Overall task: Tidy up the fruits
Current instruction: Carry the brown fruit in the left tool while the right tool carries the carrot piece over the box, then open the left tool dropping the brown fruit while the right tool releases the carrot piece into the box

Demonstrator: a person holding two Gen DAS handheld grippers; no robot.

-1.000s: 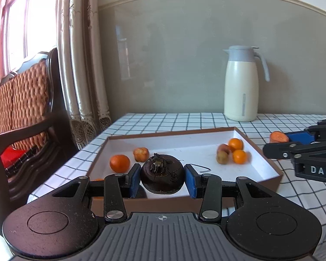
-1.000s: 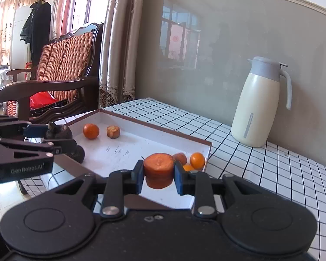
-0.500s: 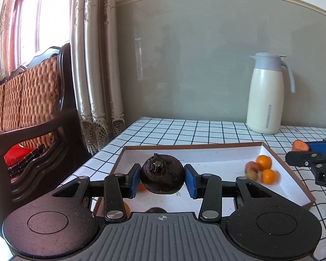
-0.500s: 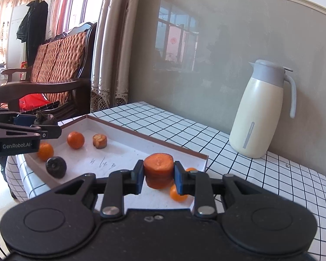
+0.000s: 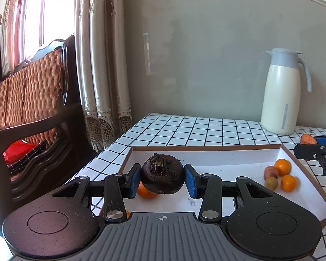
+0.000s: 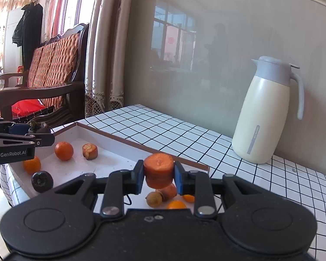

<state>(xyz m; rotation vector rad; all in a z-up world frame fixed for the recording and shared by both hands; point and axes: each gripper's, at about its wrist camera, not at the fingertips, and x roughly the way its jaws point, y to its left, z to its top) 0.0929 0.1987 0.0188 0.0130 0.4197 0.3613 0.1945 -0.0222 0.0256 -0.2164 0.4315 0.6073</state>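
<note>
Left tongs [image 5: 162,179]: clamped on a dark round fruit [image 5: 162,177], stem side up, held over the near-left part of the white tray [image 5: 232,159].
Right tongs [image 6: 159,175]: clamped on an orange carrot chunk [image 6: 158,169], held above the tray's right corner.
Tray contents: mandarins [image 6: 64,150], a second dark fruit [image 6: 42,181], a cut chunk [image 6: 90,151]; a cluster under the right tongs.
Slip risk: smooth round skin, narrow blue pads; likely to roll free if squeezed off-centre.
Drop risk: release from height likely to bounce fruit over the low rim onto the tiled surface [image 5: 184,130].
Collision risk: carrot chunk lowered straight down likely to knock the cluster.
Writing: "GenRobot.AI" [image 6: 13,153] on the left tongs' side; none legible on the cream jug [image 6: 265,113].
</note>
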